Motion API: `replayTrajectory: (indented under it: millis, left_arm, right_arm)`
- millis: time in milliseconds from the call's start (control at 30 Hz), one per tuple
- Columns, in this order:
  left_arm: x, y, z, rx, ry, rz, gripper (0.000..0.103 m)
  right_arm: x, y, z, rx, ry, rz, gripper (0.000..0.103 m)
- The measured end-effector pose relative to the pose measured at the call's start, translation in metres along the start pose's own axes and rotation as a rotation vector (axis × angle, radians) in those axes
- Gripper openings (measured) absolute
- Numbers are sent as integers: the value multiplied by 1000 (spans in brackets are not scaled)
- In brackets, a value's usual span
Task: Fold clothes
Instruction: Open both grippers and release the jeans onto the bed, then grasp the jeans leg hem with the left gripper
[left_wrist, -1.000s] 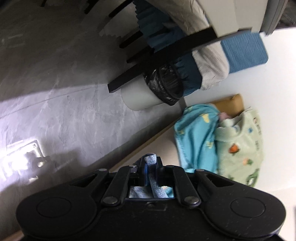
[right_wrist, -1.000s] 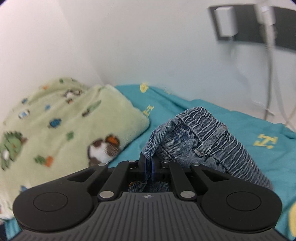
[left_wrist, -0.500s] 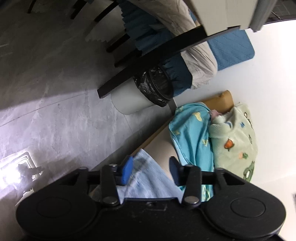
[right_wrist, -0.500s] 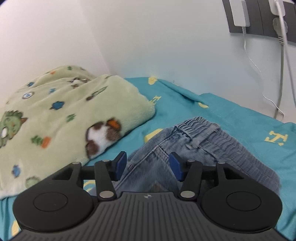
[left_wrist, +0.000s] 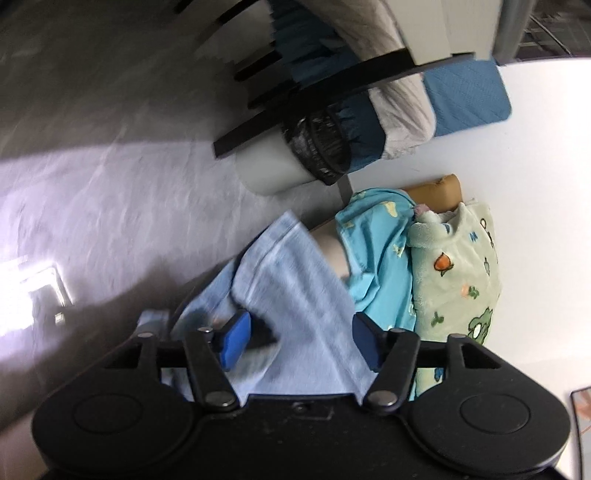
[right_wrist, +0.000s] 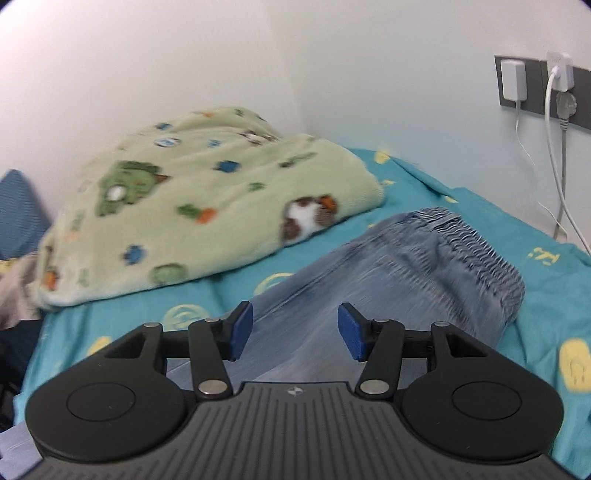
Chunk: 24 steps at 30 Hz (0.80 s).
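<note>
Both tools spread wide: jeans (right_wrist: 388, 280) lie under right tool (right_wrist: 295, 330), leg under left tool (left_wrist: 301, 338).

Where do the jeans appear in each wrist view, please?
Left wrist: the jeans run from the fingers up to centre frame, pale and blurred.
Right wrist: the jeans lie centre to right, waistband farthest.
Shared landmark: the green blanket, right of the jeans in the left view, left in the right view.
</note>
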<state>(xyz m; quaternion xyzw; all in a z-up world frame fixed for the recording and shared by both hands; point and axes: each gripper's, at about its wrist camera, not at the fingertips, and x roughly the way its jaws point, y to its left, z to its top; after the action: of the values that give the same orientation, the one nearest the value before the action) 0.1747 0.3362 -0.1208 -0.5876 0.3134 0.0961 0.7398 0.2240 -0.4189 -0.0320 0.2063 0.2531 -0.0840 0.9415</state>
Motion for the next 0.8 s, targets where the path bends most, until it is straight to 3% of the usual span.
replayTrajectory:
  millis: [167,367,533,667,800]
  left_arm:
    - [-14,33,-4,-111,13,-18,64]
    - [-21,66,-3,-242,17,-56,64]
    - [-32,75,-12,-247,10,-67,64]
    - [-47,84,-14,-240,-22,-55,65]
    - [-53,89,-19,-243,0,-57,65]
  right_arm:
    - [-43,25,-23,-35,2,98,55]
    - [-83,43,-57,-114,6,163,65]
    - [-67,41,-73,-61,101,156,65]
    - [-57,40,-78,-47,124,129,65]
    - [-50,40,-83,-30,148,130,65]
